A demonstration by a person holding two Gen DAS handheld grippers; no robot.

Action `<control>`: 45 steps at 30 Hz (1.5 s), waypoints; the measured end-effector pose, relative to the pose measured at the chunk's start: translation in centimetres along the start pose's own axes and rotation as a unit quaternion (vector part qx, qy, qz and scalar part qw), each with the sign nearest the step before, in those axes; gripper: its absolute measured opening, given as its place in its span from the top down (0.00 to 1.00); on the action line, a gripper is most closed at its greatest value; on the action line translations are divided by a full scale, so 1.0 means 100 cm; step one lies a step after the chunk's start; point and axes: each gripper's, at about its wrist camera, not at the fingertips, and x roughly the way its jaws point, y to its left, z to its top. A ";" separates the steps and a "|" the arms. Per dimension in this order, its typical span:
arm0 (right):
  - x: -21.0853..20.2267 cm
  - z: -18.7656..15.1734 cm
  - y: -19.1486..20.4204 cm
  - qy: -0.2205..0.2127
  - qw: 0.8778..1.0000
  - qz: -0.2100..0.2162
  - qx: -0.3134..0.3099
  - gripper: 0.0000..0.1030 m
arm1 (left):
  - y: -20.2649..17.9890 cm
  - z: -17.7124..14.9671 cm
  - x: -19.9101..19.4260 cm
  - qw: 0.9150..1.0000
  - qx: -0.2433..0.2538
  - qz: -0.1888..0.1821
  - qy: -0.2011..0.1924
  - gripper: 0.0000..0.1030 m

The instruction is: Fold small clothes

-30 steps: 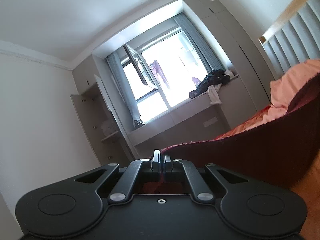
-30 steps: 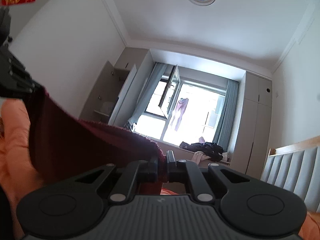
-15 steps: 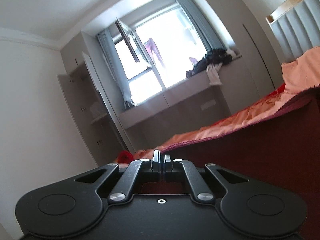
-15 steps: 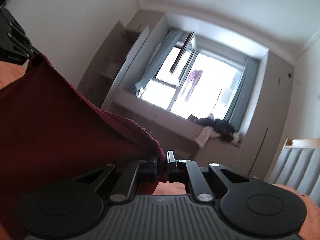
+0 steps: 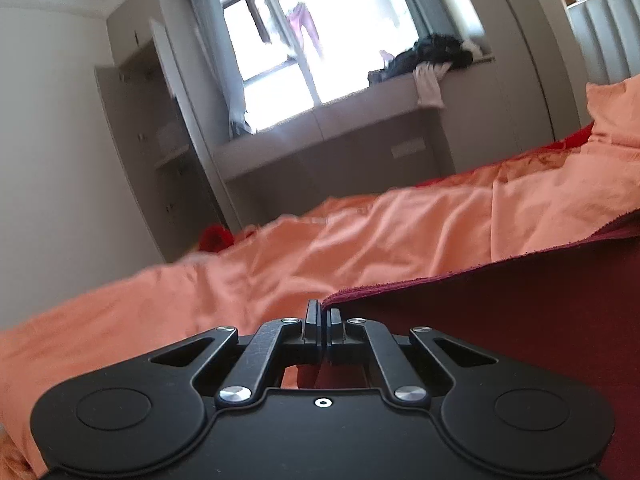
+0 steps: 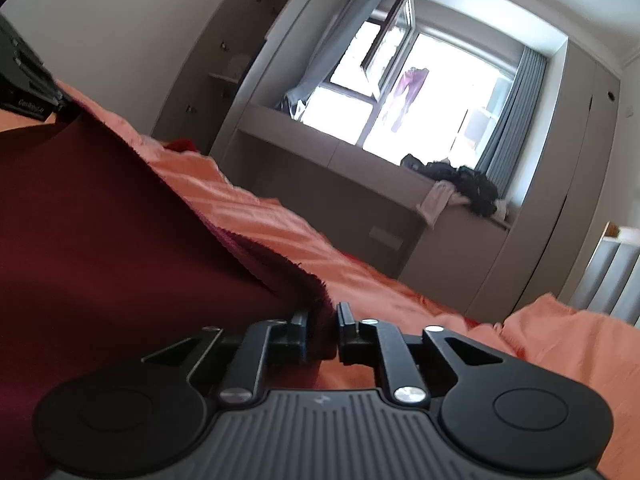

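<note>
A dark red cloth stretches low over the orange bedsheet, spanning from one gripper to the other. My left gripper is shut on one corner of it, with the edge running off to the right. In the right wrist view the same cloth fills the left side, and its other corner hangs between the fingers of my right gripper. Those jaws are opening: the corner leans on the left finger, with a gap to the right one. The left gripper's body shows at the far end of the cloth.
The bed's orange sheet lies rumpled, with a small red item at its far edge. A grey padded headboard stands to the right. Beyond the bed are a window bench with dark clothes and open wardrobe doors.
Both grippers have come down and tilted forward, bringing the red cloth from mid-air down close to the bedsheet. The right gripper's jaws have parted; the left stays shut.
</note>
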 end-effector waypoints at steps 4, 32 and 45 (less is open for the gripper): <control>0.004 -0.009 0.005 0.013 1.000 0.001 0.006 0.56 | 0.001 -0.015 0.015 0.999 -0.015 -0.014 0.034 0.97; 0.021 -0.025 -0.049 0.079 0.987 0.020 0.140 0.00 | 0.061 -0.050 0.056 0.986 -0.042 -0.086 0.133 0.18; -0.004 -0.044 -0.096 0.087 0.963 -0.109 0.231 0.00 | 0.094 -0.053 0.047 0.992 -0.064 0.001 0.108 0.18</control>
